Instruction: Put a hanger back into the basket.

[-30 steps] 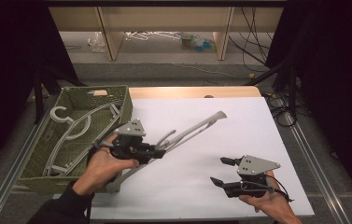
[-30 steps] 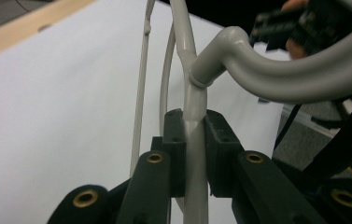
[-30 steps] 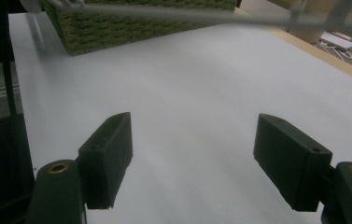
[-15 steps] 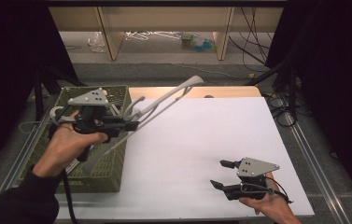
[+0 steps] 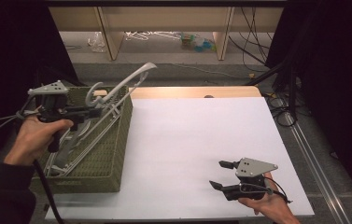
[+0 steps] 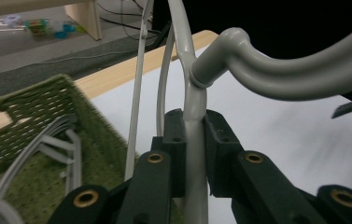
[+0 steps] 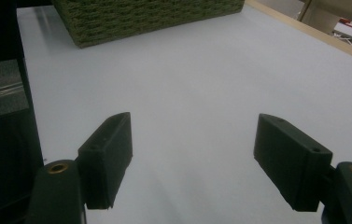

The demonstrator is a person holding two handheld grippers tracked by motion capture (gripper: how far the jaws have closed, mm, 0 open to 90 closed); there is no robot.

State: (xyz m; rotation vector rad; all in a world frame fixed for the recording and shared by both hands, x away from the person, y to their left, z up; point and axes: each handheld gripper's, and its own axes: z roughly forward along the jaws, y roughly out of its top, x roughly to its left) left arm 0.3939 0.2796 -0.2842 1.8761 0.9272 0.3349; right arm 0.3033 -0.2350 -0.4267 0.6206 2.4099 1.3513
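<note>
Your left claw (image 5: 88, 113) is clamped on the grey hanger (image 5: 122, 88), held tilted over the green basket (image 5: 110, 163) at frame left, not yet in; your right claw (image 5: 220, 175) waits wide, empty, lower right.

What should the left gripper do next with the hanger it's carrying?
Probably lower it and open. The left gripper is shut on the grey hanger, which is tilted over the green basket where other hangers lie.
</note>
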